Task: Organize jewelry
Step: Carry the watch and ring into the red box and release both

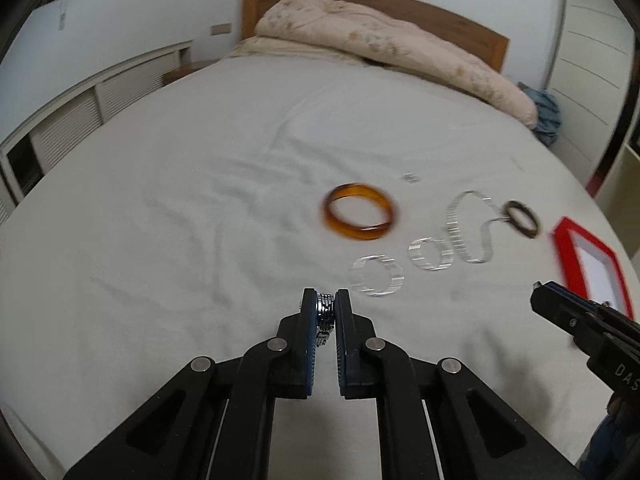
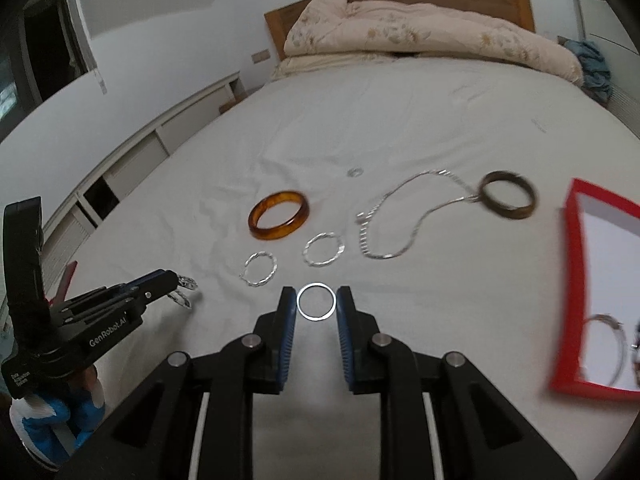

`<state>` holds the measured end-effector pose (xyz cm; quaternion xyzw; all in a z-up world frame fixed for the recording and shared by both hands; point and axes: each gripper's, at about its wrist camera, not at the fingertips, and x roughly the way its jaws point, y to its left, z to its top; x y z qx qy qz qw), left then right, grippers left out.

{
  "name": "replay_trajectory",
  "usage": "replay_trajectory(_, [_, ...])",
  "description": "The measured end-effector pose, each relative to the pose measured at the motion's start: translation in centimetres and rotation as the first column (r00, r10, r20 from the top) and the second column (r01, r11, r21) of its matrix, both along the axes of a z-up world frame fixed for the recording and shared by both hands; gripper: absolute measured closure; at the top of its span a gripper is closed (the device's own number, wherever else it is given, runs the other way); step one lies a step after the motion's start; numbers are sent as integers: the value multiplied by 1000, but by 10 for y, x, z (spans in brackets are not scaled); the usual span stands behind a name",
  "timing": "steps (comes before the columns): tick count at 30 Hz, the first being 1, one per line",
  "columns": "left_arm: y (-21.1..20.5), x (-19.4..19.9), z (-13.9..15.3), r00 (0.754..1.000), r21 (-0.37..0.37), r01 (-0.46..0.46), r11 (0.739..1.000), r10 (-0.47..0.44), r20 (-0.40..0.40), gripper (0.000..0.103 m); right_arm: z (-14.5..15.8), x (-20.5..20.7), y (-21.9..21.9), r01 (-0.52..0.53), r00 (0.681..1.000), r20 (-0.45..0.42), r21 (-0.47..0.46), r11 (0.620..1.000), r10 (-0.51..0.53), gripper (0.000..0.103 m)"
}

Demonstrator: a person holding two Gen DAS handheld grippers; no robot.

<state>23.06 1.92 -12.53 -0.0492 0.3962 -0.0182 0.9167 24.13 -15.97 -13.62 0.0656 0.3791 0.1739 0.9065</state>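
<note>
Silver bracelet [image 1: 325,312] pinched in left tool [image 1: 325,300]; thin ring [image 2: 316,301] seemingly between right tool [image 2: 316,304] pads.

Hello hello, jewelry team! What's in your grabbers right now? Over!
Left tool shut on a silver bracelet. Right tool shut on a thin silver ring. Red box to the right, nothing in the way.

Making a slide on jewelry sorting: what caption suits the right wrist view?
Right gripper clamps a thin silver ring above the white bed, red box at right.
</note>
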Motion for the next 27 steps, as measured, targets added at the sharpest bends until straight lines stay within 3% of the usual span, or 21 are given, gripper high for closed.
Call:
replay_trajectory(6, [-65, -7, 33, 992, -24, 122, 992, -121, 46, 95, 30, -27, -62, 98, 994, 45, 9, 995, -98, 84])
replay_trajectory(13, [-168, 0, 59, 949, -41, 308, 951, -304, 84, 95, 46, -43, -161, 255, 964, 70, 13, 967, -255, 84])
replay_trajectory(21, [-274, 25, 51, 892, -39, 449, 893, -446, 71, 95, 34, -26, -252, 361, 932, 57, -27, 932, -359, 84])
replay_trajectory(27, [-329, 43, 20, 866, -33, 499, 866, -500, 7, 95, 4, -2, -291, 351, 936, -18, -68, 934, -353, 84])
